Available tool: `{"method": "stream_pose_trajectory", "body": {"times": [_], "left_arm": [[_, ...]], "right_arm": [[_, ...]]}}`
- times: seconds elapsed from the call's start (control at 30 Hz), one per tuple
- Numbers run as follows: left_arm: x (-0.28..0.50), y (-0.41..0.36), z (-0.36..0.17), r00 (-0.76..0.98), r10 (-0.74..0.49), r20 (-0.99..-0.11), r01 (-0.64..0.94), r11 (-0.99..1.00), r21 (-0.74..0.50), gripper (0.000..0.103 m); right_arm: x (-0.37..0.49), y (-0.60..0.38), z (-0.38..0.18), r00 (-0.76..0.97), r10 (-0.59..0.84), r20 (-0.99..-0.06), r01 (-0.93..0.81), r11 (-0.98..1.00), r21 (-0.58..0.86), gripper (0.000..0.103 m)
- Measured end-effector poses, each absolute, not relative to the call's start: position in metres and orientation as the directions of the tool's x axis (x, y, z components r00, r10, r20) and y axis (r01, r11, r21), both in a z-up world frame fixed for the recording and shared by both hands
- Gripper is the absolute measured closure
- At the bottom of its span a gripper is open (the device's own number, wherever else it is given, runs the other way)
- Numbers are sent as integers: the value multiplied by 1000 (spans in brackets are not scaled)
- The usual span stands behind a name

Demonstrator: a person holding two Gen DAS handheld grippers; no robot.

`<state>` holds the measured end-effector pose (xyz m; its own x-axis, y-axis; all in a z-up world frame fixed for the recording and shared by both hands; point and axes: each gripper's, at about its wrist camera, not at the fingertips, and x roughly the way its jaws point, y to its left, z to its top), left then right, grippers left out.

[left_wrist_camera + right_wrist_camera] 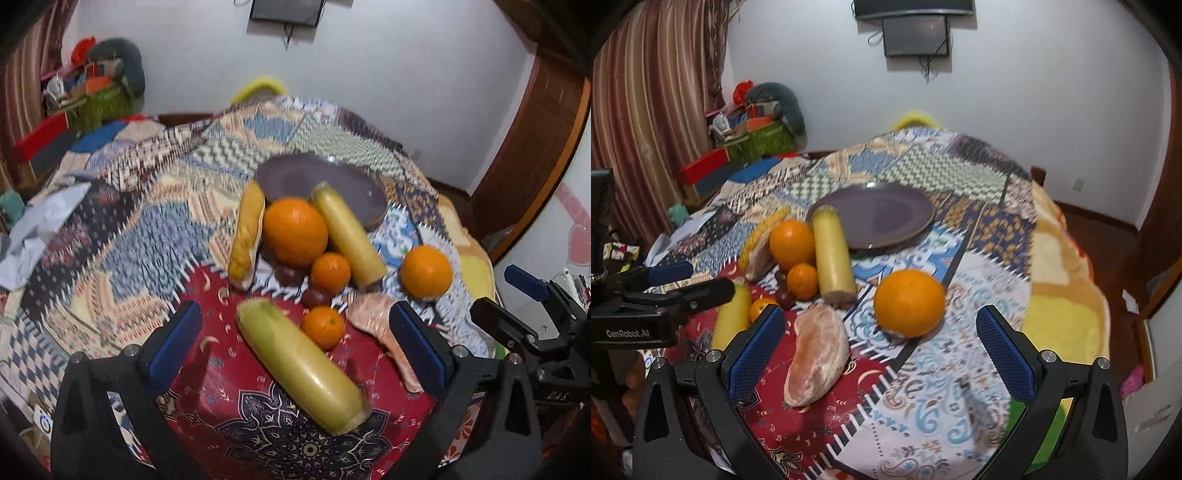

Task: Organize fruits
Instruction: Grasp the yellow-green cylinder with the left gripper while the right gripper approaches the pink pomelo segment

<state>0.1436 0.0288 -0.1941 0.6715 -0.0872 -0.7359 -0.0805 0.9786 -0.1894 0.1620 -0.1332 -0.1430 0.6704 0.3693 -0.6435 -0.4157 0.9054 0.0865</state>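
On a patchwork bedspread lies a purple plate (pixel 325 184) (pixel 882 216), bare. In front of it sit a large orange (pixel 295 230) (pixel 792 243), two small oranges (pixel 330 272) (pixel 322 326), dark grapes (pixel 316 296), a yellow cylinder fruit (pixel 347 236) (pixel 833 254), a corn-like cob (pixel 246 236) and a pink wrapped piece (pixel 384 332) (pixel 818 360). A second large orange (pixel 426 271) (pixel 909 302) lies apart to the right. My left gripper (pixel 295 343) is open above another yellow fruit (pixel 299 365). My right gripper (pixel 881 354) is open, with the lone orange just beyond its fingers.
A cluttered green basket (pixel 99 107) and a red box (pixel 703 166) stand at the back left by a striped curtain (pixel 646 110). Crumpled paper (pixel 40 229) lies on the bed's left side. A wooden door (pixel 535 155) is at the right, a screen (pixel 916 35) on the wall.
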Motion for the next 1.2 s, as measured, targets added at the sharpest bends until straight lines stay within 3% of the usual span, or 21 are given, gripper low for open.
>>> {"method": "stream_pose_trajectory", "body": {"times": [0.17, 0.33, 0.6, 0.7, 0.83, 1.2], "left_arm": [[148, 26, -213, 625, -114, -772, -77, 976, -206, 9], [149, 19, -230, 579, -118, -807, -53, 982, -181, 17], [141, 13, -234, 588, -89, -804, -29, 991, -132, 25], [136, 18, -231, 591, -102, -800, -21, 990, -142, 34], [129, 27, -227, 598, -97, -795, -24, 990, -139, 39], [120, 44, -214, 593, -78, -801, -43, 991, -128, 50]], "right_arm": [[167, -124, -160, 608, 412, -679, -455, 881, 127, 3], [171, -115, -178, 510, 461, -726, -505, 844, 182, 20], [177, -106, -195, 436, 489, -756, -544, 812, 212, 37], [177, -101, -197, 437, 484, -758, -555, 808, 196, 41], [176, -98, -196, 430, 497, -754, -570, 797, 201, 57], [177, -115, -193, 448, 474, -758, -527, 825, 204, 57]]}}
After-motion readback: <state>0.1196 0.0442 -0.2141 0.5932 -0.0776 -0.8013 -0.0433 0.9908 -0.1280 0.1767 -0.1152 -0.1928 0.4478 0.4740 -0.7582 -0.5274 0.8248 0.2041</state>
